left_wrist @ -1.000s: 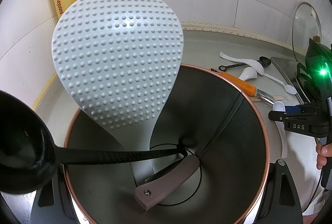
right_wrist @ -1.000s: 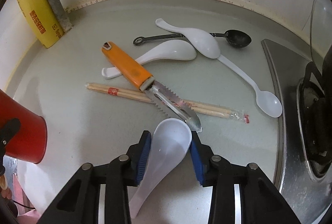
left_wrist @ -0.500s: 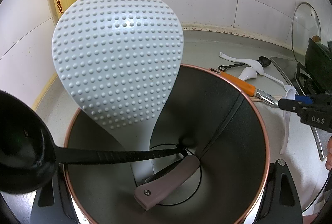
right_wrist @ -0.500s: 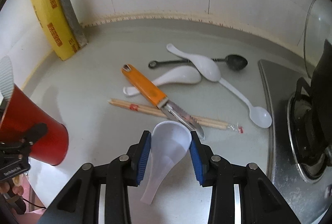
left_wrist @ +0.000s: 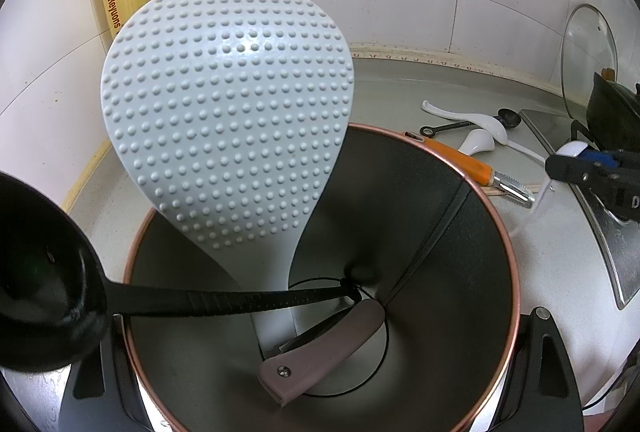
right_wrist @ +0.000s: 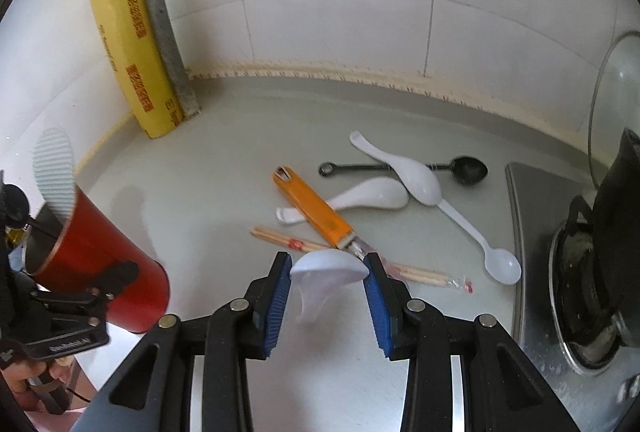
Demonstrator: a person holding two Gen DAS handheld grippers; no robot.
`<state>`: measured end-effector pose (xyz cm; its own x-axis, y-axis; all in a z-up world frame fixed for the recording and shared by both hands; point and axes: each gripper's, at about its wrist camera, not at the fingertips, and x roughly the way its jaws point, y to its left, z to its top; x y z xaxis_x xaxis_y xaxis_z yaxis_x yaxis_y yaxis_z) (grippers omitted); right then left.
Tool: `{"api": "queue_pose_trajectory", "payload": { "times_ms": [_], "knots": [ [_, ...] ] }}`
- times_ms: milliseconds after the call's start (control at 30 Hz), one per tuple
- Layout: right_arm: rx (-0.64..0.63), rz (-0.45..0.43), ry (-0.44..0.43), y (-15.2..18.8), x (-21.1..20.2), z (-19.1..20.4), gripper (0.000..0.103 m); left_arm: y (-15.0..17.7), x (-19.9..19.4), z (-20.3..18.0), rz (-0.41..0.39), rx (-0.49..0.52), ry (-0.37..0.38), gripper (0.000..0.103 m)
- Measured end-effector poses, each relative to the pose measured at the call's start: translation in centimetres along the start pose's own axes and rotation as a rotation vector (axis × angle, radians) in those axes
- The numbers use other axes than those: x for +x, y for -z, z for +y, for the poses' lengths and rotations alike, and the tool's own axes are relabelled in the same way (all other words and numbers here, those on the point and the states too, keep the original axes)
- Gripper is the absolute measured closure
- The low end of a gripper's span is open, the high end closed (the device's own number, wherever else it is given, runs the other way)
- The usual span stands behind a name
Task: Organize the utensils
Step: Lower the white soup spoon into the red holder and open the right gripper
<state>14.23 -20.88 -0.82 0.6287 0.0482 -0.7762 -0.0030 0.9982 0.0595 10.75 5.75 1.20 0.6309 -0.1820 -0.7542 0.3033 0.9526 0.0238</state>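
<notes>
Spoon (right_wrist: 329, 266) clamped in the right tongs (right_wrist: 327, 268) at lower centre, lifted off the bench (right_wrist: 224, 167), left tongs (right_wrist: 86, 288) gripping the red cup (right_wrist: 96, 264) at left, so next it probably swings over and drops in.

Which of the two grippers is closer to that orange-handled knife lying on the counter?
The right. The right gripper hangs just above the orange-handled knife, near its blade, holding a white spoon. The left gripper is off to the side, clamped on the red holder.
</notes>
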Motion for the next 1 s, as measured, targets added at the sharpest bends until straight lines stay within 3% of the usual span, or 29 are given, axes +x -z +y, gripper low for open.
{"api": "queue_pose_trajectory", "payload": {
  "times_ms": [700, 1000],
  "knots": [
    [-0.093, -0.103, -0.072, -3.1, -3.6, 3.4, 0.064, 0.0, 0.1, 0.0, 0.000, 0.000, -0.001, 0.013],
    [-0.177, -0.220, -0.133, -6.3, -7.3, 6.0, 0.064, 0.0, 0.0, 0.0, 0.000, 0.001, 0.000, 0.013]
  ]
}}
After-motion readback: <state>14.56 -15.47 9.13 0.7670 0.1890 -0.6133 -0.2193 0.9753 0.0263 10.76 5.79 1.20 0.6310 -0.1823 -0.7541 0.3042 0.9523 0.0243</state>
